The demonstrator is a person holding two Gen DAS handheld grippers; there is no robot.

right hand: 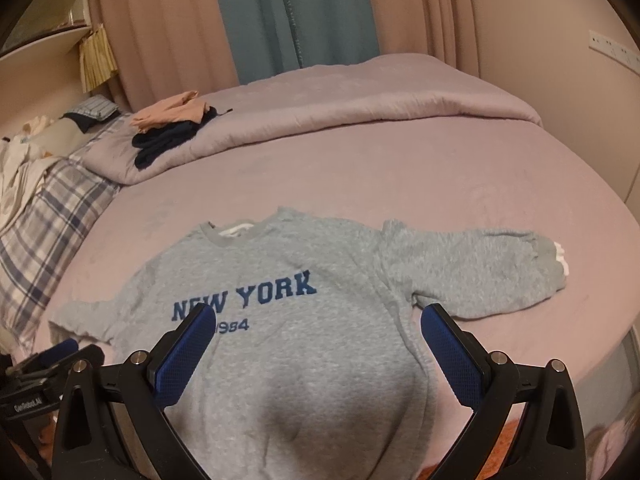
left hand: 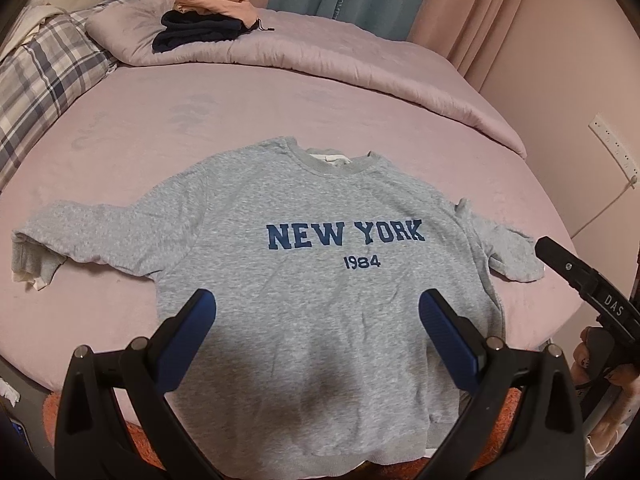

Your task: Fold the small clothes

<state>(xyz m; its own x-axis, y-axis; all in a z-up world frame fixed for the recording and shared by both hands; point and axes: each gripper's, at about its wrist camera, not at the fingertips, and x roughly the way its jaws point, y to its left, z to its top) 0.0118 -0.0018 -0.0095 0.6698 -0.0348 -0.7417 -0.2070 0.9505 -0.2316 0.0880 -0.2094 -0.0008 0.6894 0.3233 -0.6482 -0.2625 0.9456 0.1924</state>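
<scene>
A grey sweatshirt [left hand: 312,280] with "NEW YORK 1984" in blue lies face up and flat on the pink bed sheet [left hand: 160,128], sleeves spread to both sides, hem toward me. My left gripper [left hand: 318,312] hovers open above the lower chest, nothing between its blue pads. My right gripper [right hand: 318,326] also stands open, above the garment's right half near the armpit; the same sweatshirt [right hand: 320,360] fills that view. The right gripper's black body [left hand: 588,284] shows at the right edge of the left wrist view, held by a hand.
A folded pink duvet [left hand: 320,52] lies across the far end of the bed with a small stack of dark and peach clothes [left hand: 204,20] on it. A plaid pillow [left hand: 44,80] sits at the left. Curtains [right hand: 288,16] hang behind; a wall with sockets [left hand: 612,144] is on the right.
</scene>
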